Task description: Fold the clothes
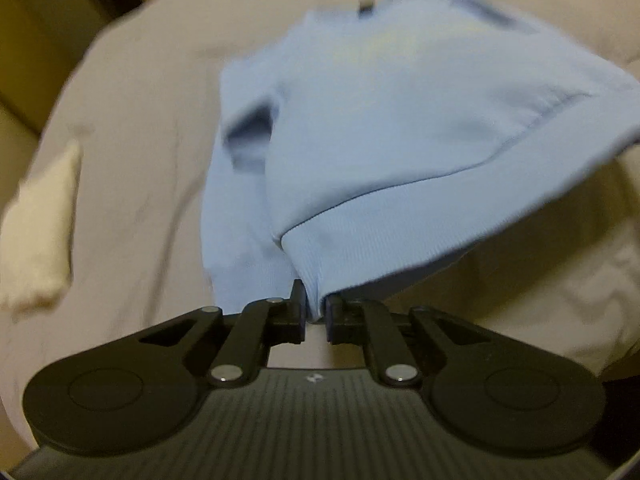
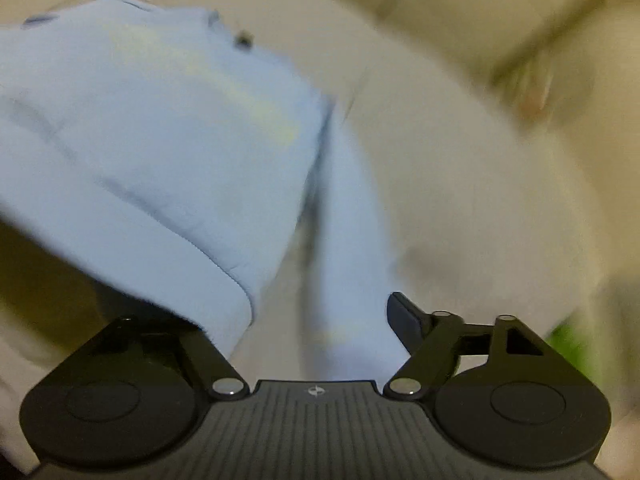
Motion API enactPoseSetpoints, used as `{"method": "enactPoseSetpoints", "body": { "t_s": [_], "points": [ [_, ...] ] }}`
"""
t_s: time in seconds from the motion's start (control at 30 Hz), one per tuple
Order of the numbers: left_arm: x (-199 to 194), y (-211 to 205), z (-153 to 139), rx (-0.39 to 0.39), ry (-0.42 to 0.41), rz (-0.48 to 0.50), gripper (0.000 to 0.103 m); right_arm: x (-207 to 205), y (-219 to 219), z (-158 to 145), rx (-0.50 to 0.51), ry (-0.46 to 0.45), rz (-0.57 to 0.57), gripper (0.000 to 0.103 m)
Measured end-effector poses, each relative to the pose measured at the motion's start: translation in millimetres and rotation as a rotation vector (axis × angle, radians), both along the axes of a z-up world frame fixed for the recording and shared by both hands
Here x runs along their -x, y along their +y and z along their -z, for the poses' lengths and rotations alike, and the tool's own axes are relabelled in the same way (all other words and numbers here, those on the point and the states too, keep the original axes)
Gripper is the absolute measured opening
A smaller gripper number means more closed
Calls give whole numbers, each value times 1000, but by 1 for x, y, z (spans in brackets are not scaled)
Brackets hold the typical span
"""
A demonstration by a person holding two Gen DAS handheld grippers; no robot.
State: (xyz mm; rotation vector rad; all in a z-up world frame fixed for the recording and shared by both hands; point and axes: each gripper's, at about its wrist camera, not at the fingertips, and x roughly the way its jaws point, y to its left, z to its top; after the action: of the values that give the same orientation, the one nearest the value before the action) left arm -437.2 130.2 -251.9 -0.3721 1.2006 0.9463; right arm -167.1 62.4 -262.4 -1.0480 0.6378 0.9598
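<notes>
Meanwhile, the left black two-finger gripper (image 1: pixel 314 304) was clamped on the ribbed hem corner of a light blue knit sweatshirt (image 1: pixel 380 120), which lay partly lifted over a pale beige bedsheet (image 1: pixel 132 152). The right black gripper (image 2: pixel 320 320) stood with jaws wide apart around the sweatshirt's hem and sleeve. A folded cream towel (image 1: pixel 40 232) lay on the sheet, well apart from the sweatshirt.

Your left gripper (image 1: pixel 316 304) is pinched on the ribbed hem of the light blue knit sweatshirt (image 1: pixel 400 120), so that fabric fills the space straight ahead. Off to its left you've got open pale grey bedsheet (image 1: pixel 140 140), until the cream folded cloth (image 1: pixel 40 240) near the edge. Your right gripper (image 2: pixel 320 320) stands wide, with a sleeve (image 2: pixel 348 240) running between its fingers; bare sheet lies to the right.
</notes>
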Motion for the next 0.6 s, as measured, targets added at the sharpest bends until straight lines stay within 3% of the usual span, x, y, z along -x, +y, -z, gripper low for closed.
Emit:
{"method": "enactPoseSetpoints", "body": {
  "t_s": [0.03, 0.07, 0.13, 0.17, 0.23, 0.3, 0.37, 0.47, 0.5, 0.57, 0.6],
  "points": [
    [-1, 2, 13, 27, 9, -5, 9, -5, -1, 18, 26, 77, 45, 43],
    [-3, 3, 27, 55, 17, -10, 8, -7, -2, 35, 49, 127, 72, 39],
    [-5, 3, 41, 75, 36, -6, 8, 3, -5, 52, 66, 71, 22, 38],
    [-6, 3, 45, 78, 46, -1, 8, 9, -7, 54, 75, 46, -9, 38],
    [-7, 2, 54, 84, 66, 9, 8, 19, -12, 55, 86, -6, -88, 49],
    [-9, 1, 63, 90, 86, 19, 8, 24, -16, 55, 84, -40, -142, 50],
    [-10, 1, 64, 85, 98, 48, 8, 25, -20, 53, 73, 1, -132, 51],
    [-15, -1, 62, 79, 104, 90, 9, 34, -28, 52, 56, 85, -107, 61],
    [-15, -3, 62, 79, 104, 97, 9, 37, -30, 53, 53, 107, -101, 59],
    [-13, -10, 67, 74, 107, 106, 8, 42, -32, 55, 57, 117, -102, 41],
    [-13, -10, 69, 72, 108, 113, 6, 42, -33, 56, 56, 125, -95, 26]
  ]
}}
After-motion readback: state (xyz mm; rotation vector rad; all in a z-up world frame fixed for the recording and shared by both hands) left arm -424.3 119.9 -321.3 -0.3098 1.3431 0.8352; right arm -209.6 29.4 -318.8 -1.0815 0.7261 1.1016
